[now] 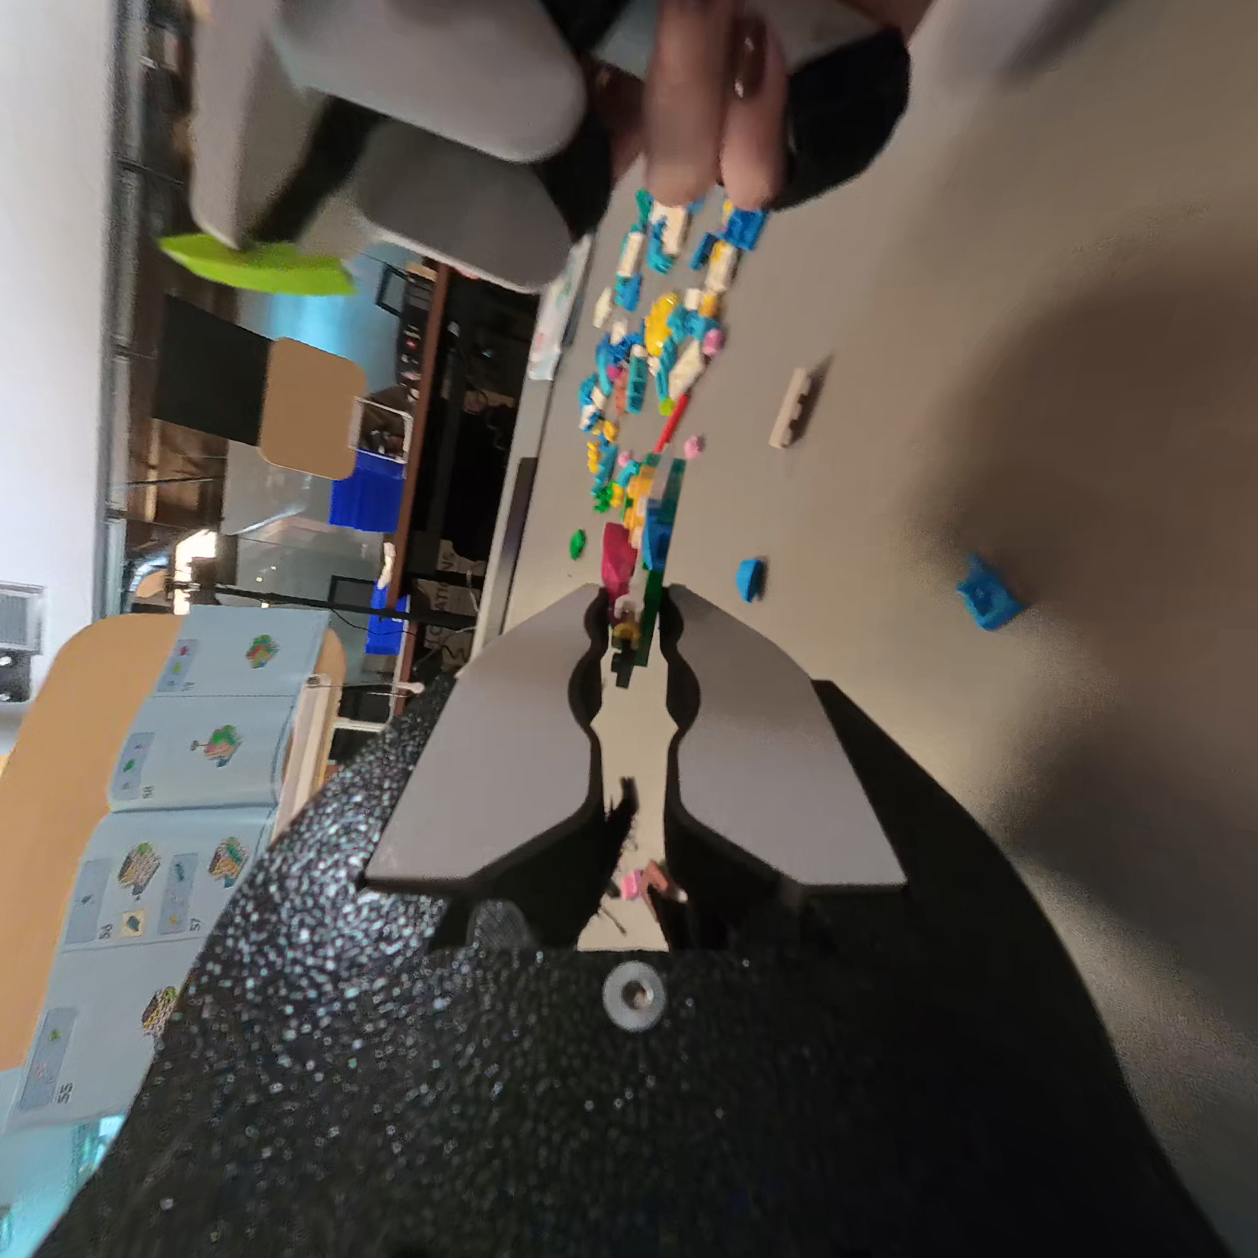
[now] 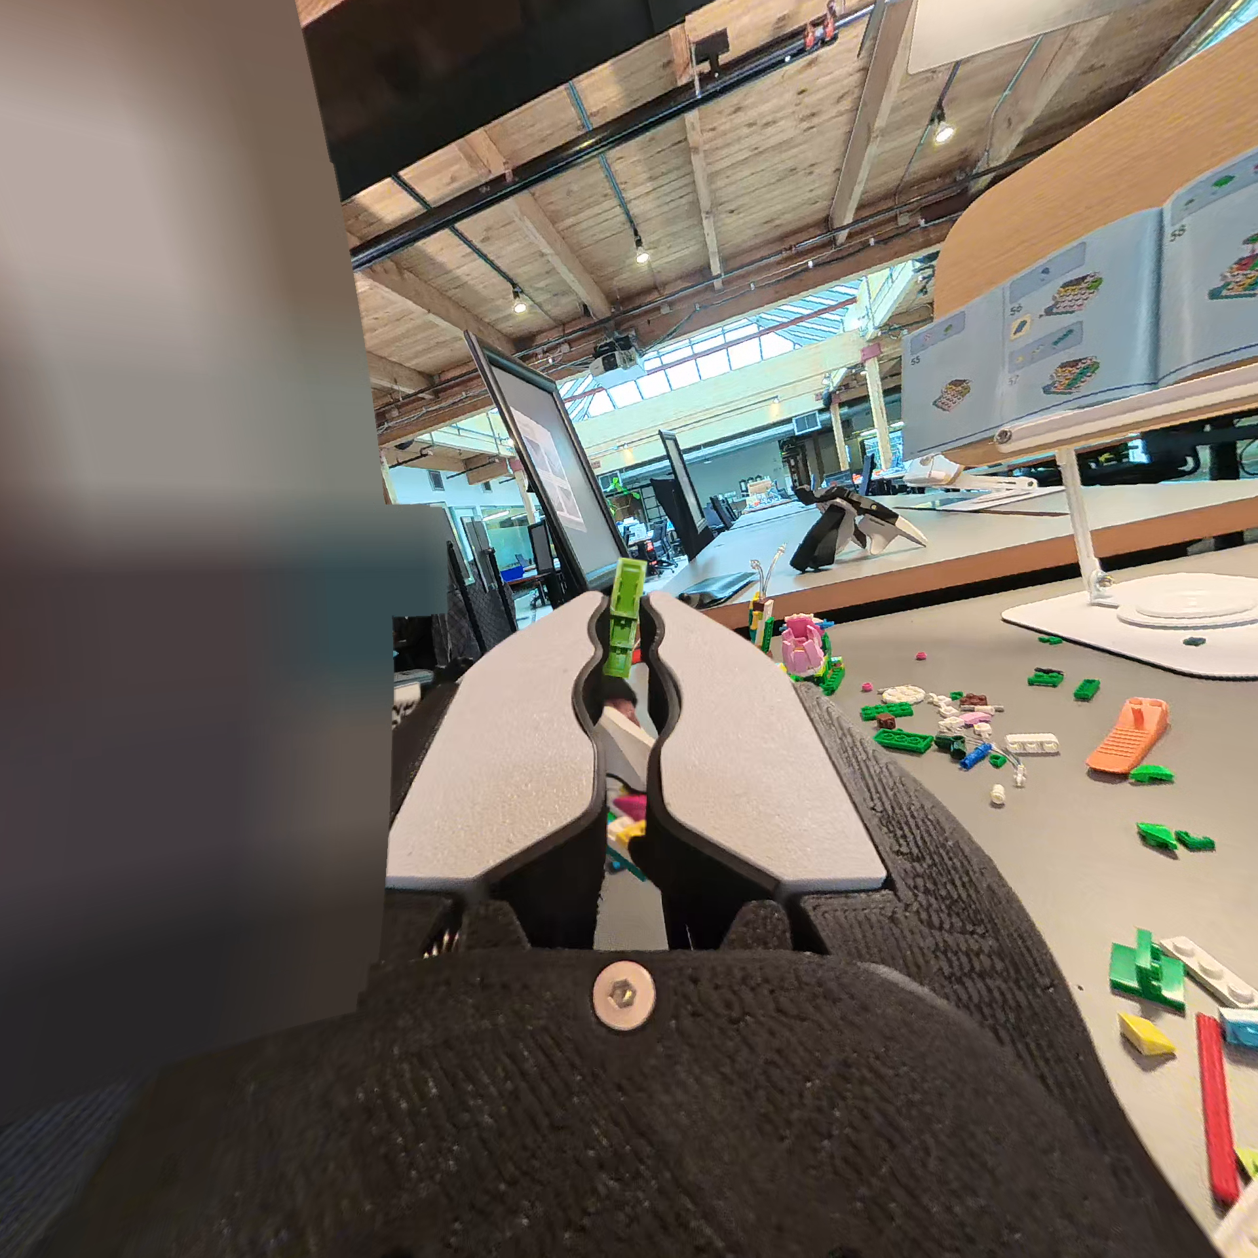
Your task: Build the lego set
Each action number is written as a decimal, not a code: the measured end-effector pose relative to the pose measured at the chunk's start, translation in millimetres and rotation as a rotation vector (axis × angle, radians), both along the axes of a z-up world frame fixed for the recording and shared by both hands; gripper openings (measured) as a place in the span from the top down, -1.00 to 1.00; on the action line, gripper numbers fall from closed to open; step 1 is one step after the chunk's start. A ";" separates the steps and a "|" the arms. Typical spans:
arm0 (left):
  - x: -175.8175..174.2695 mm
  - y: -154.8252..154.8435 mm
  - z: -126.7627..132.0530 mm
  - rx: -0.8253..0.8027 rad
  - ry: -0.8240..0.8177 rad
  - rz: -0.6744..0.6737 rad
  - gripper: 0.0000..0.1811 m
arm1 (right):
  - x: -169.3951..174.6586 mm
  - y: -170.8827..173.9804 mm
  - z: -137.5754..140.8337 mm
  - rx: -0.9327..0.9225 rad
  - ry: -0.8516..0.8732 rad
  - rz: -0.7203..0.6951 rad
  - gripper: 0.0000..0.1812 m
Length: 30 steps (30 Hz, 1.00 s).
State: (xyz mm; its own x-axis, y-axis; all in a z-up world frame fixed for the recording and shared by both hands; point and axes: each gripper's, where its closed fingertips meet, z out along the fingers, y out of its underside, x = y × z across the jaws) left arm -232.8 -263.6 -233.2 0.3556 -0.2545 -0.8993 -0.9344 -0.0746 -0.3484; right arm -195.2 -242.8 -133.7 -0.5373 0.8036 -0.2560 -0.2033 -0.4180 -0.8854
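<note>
Left wrist view: the left claw [image 1: 630,602] is narrowed onto a small lego build [image 1: 636,578], its tips pinching the dark green plate edge with pink, yellow and blue pieces stacked on it. The picture is turned sideways, so the grey table [image 1: 953,408] runs up the right side. Beyond the tips lies a heap of loose bricks [image 1: 653,340], mostly blue, white and yellow, with a red rod [image 1: 670,423] among them. To the right of the tips sit 2 blue pieces [image 1: 751,578] [image 1: 988,599], well apart from each other, and farther ahead a white strip brick [image 1: 795,408]. The other claw [image 1: 408,156] hangs blurred at the top, a hand [image 1: 715,102] around it, with a lime piece [image 1: 259,265] at its tips. An instruction booklet [image 1: 204,749] stands left of the claw.

Right wrist view: the right claw [image 2: 625,623] is nearly closed and holds a lime green piece [image 2: 623,626] upright between its tips, clear of the table. Just right of the tips stands a pink flower build [image 2: 803,647]. Farther right, scattered green plates [image 2: 902,740], a white strip [image 2: 1031,743], an orange brick separator [image 2: 1126,735] and a red rod [image 2: 1215,1103] lie on the table [image 2: 1021,851]. The booklet [image 2: 1075,327] rests on a stand [image 2: 1157,606] up right. A spare claw tool [image 2: 844,527] lies on the next table. A blurred patch covers the left side.
</note>
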 end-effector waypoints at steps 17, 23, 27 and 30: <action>-22.3 5.4 -5.2 0.032 -0.144 0.074 0.85 | -14.5 12.2 -7.0 0.028 -0.041 -0.259 0.93; -11.8 0.0 -38.9 -0.245 -0.037 0.053 0.79 | -14.4 14.4 -11.5 0.727 -0.084 -0.665 0.93; -6.9 -3.3 -43.0 -0.301 0.047 0.036 0.73 | -14.0 5.8 -14.2 1.104 -0.048 -0.804 0.93; -2.9 -8.9 -39.1 -0.337 0.072 -0.011 0.60 | -15.4 -0.3 -21.5 1.363 -0.025 -0.865 0.93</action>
